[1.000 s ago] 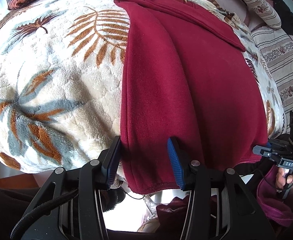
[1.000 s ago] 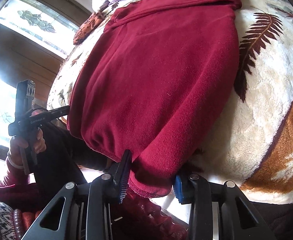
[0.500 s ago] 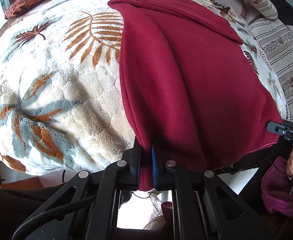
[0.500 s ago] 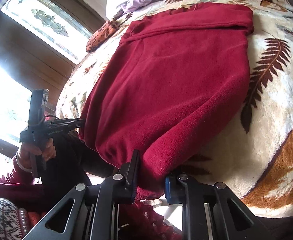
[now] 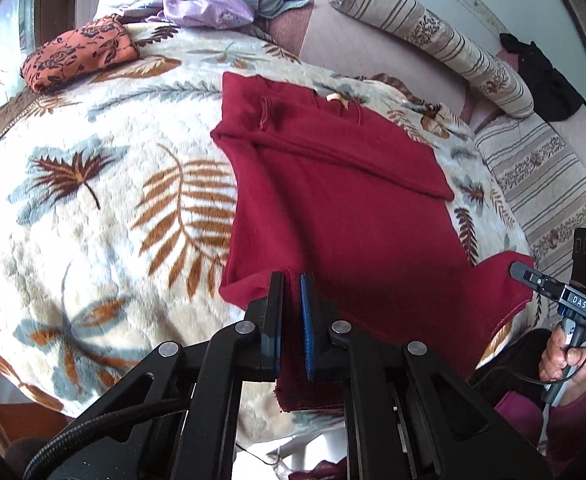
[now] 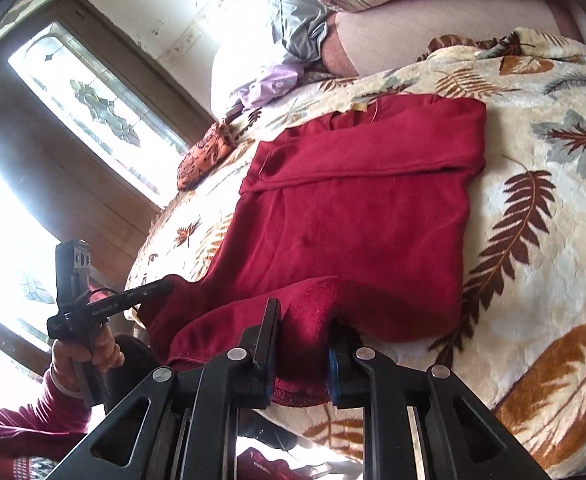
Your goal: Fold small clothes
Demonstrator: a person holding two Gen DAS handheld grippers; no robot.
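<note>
Step in hand: hem lift for a fold; left gripper clenched on the near left corner of the red garment, right gripper clenched on a bunch of its near right corner, the rest lying flat across the bed's near edge. Next move, by judgement: carry both corners evenly toward the far folded band, keeping the hem level. Surface: leaf-print blanket; far side, orange cloth, striped bolster; window at left.
</note>
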